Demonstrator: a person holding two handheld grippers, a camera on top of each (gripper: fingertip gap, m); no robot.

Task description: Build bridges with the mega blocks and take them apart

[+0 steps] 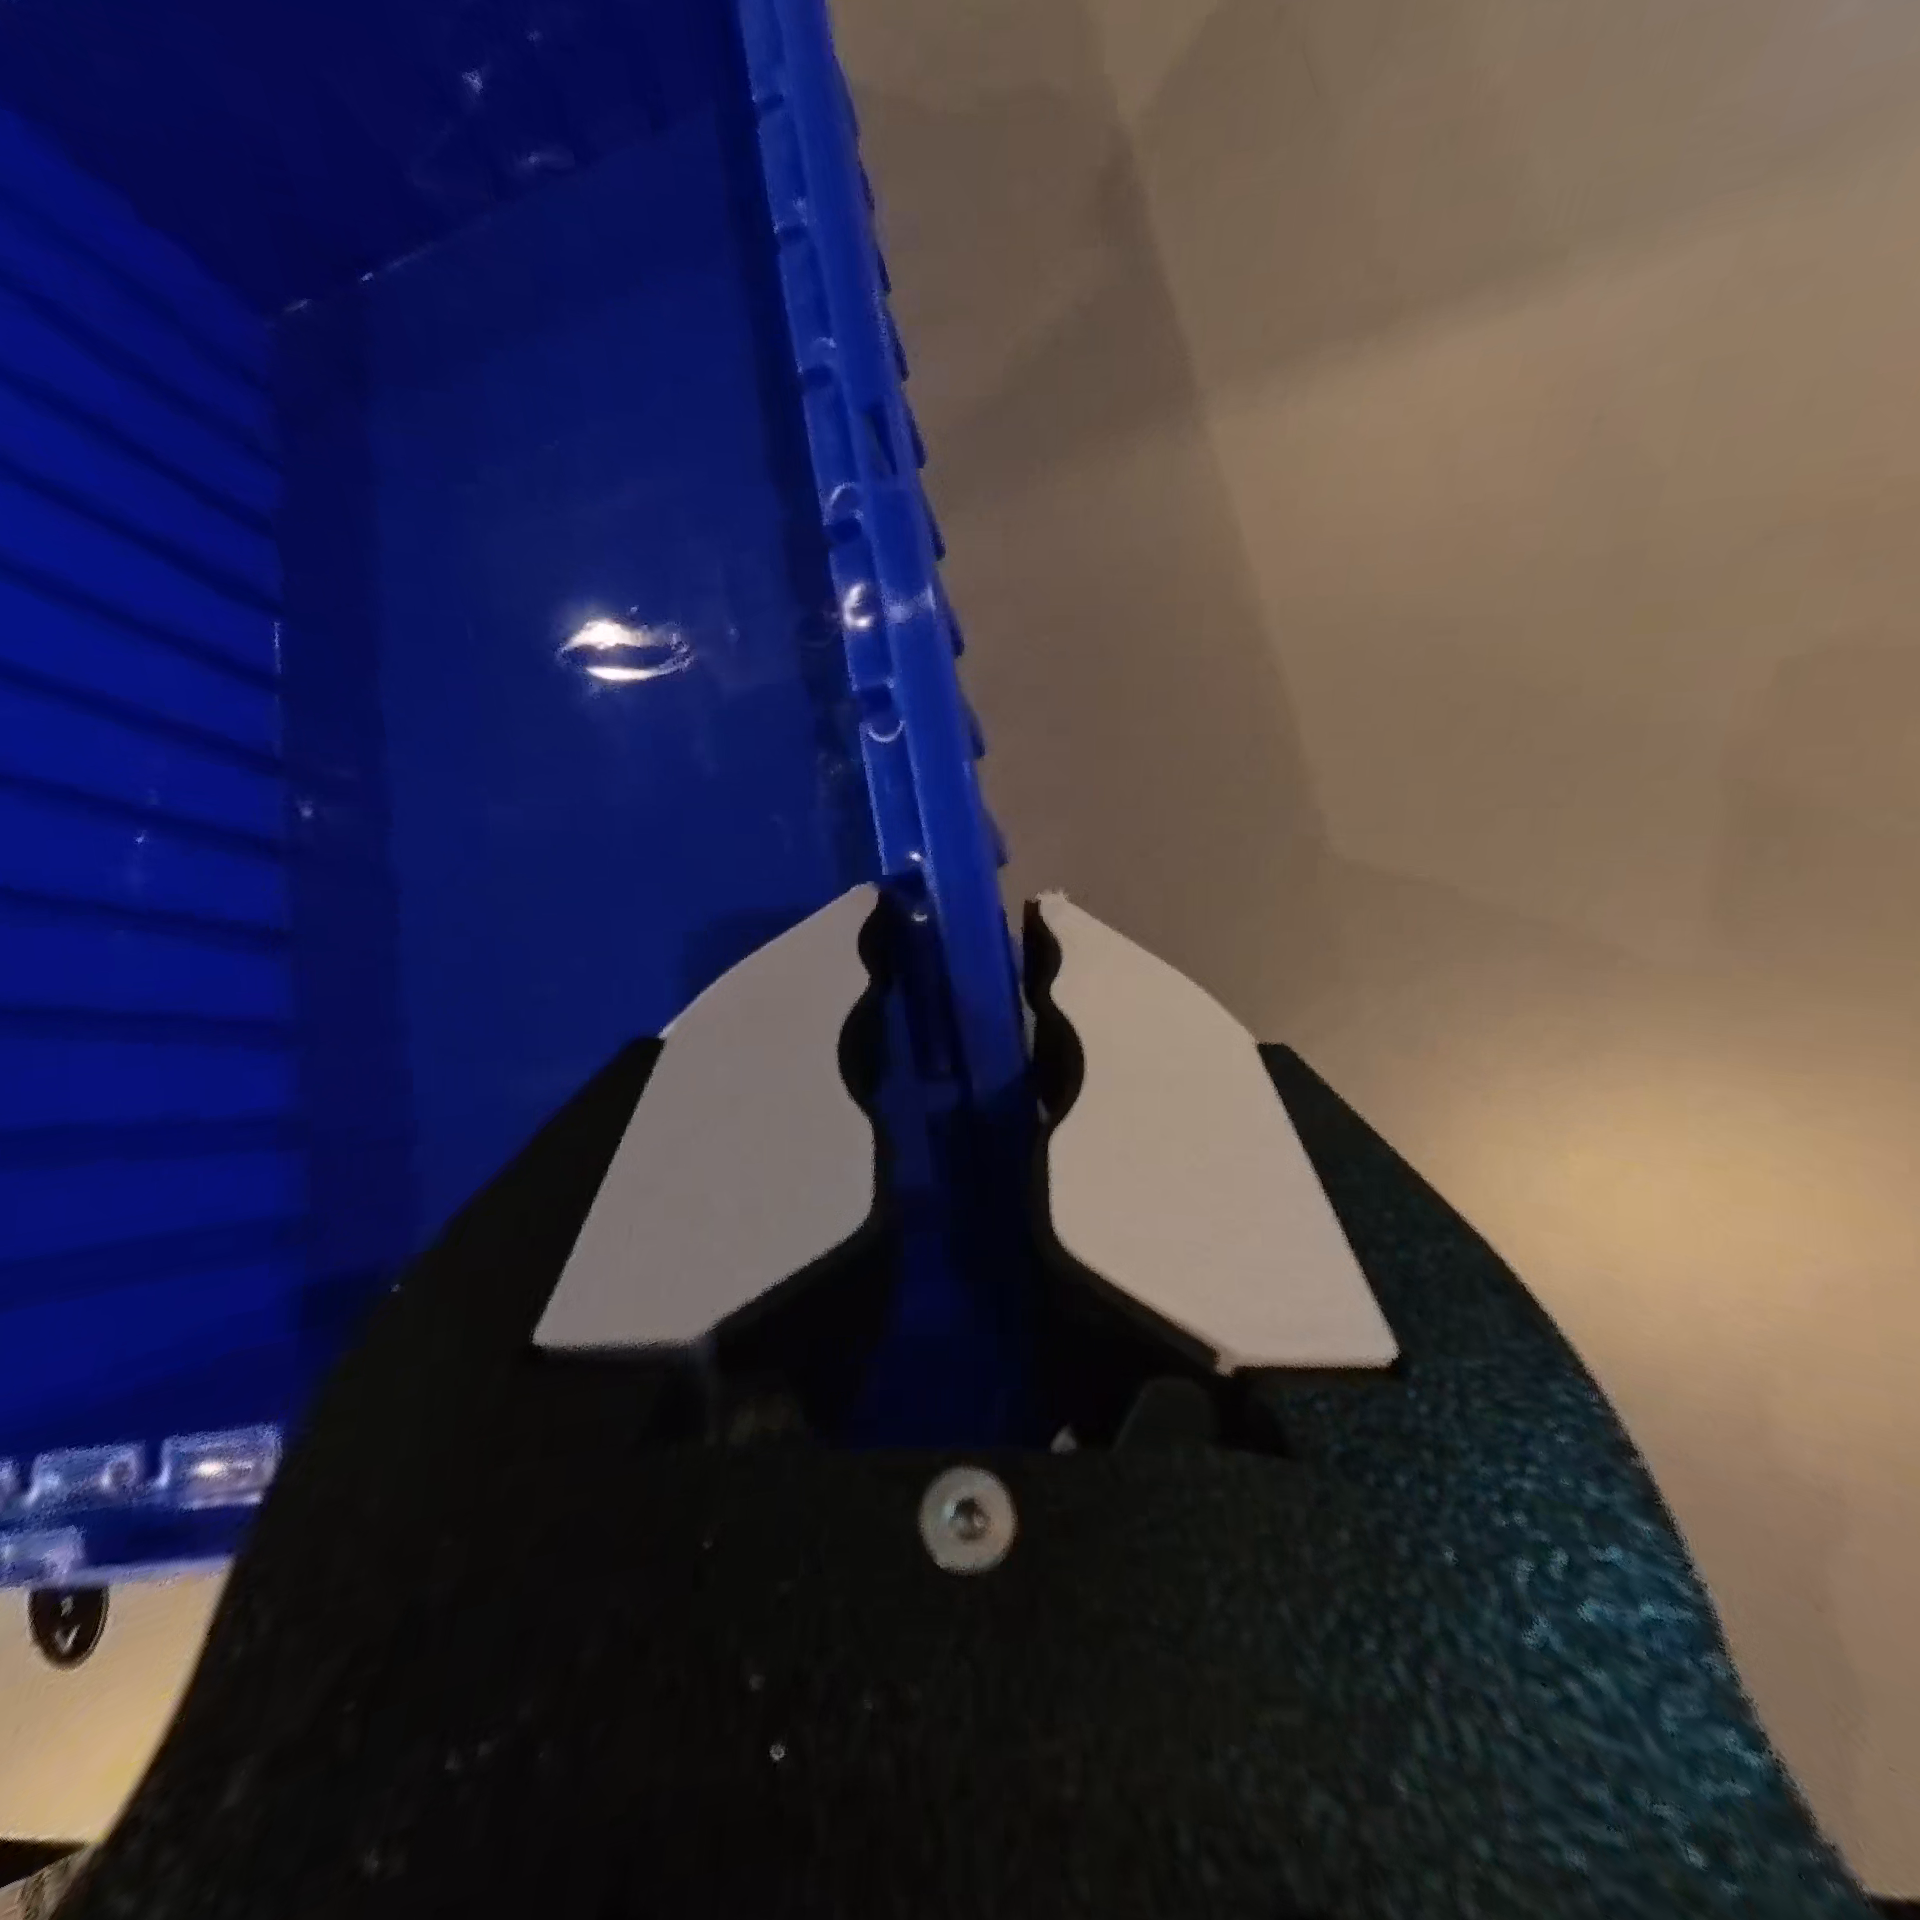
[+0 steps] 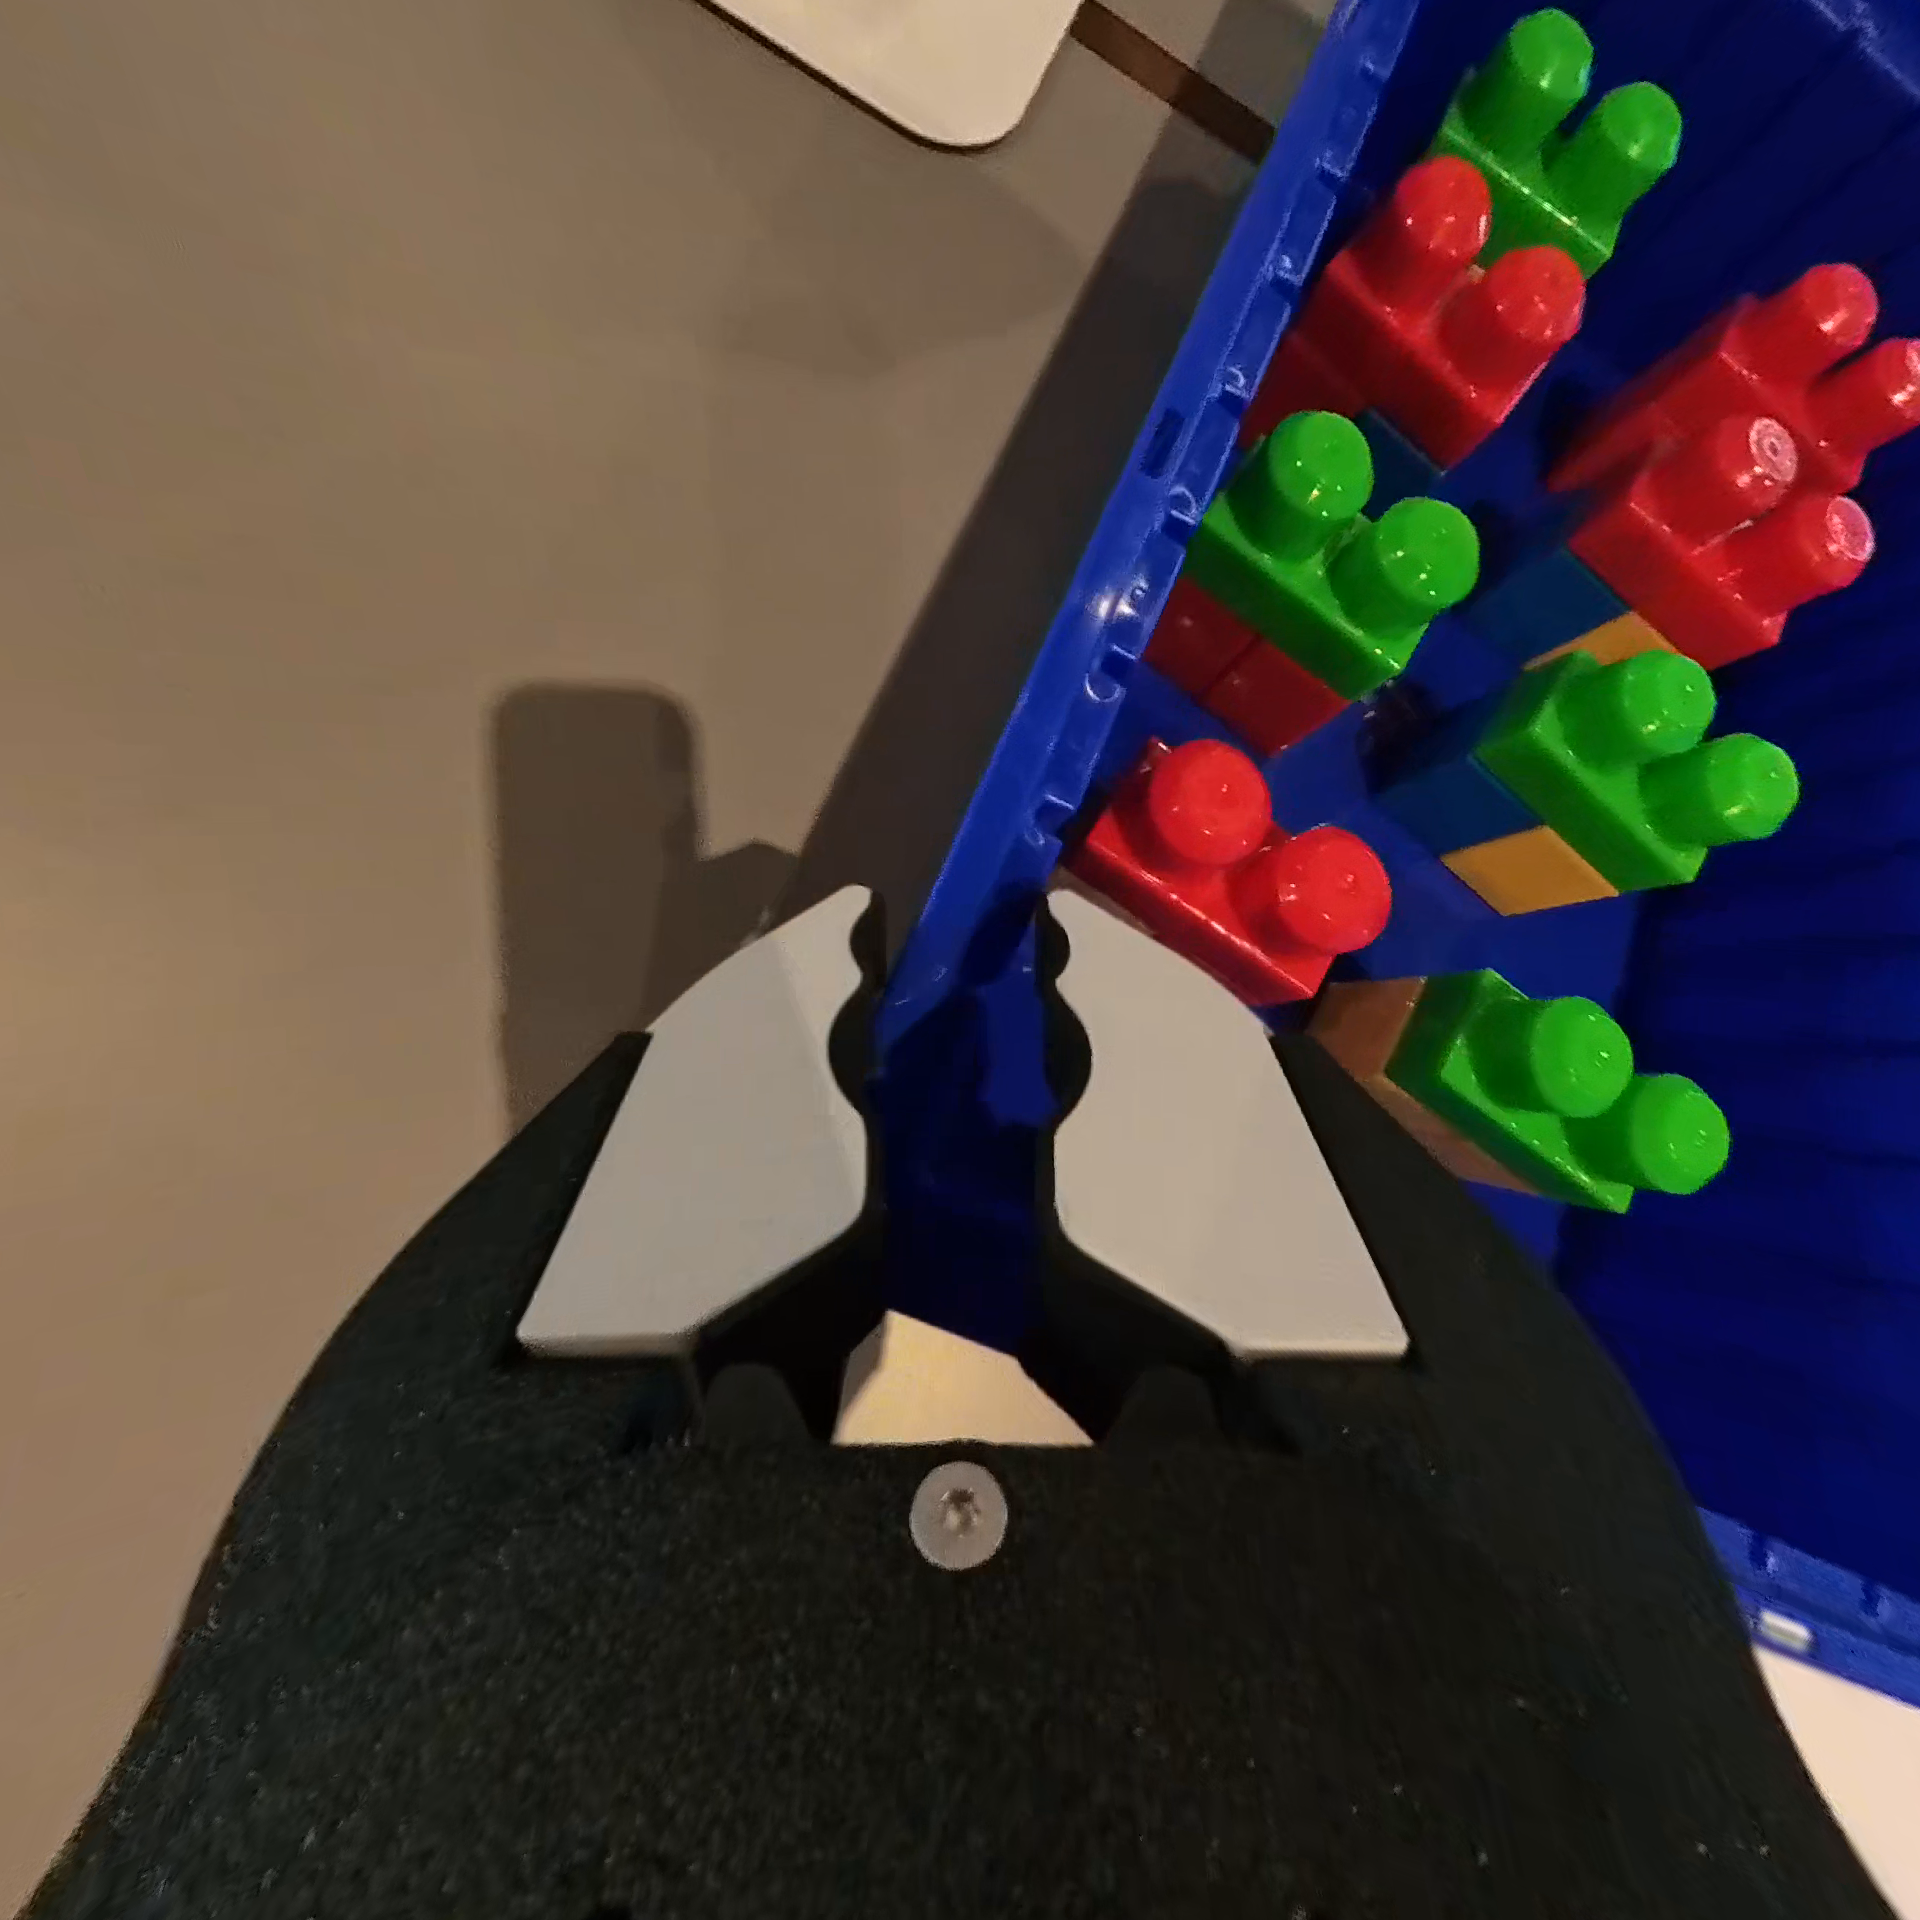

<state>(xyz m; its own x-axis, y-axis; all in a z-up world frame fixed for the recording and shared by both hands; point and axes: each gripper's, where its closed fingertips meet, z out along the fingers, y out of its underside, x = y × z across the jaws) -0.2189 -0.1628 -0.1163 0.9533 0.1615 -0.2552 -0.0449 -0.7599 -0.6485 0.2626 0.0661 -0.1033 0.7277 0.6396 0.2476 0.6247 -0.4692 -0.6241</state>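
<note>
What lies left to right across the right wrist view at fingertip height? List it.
Beige table → right gripper clamped on blue bin's rim → red block inside the bin.

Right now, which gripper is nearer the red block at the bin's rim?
Right. The right gripper clamps the blue bin rim beside that red block; the left gripper grips a rim with no blocks in view.
</note>
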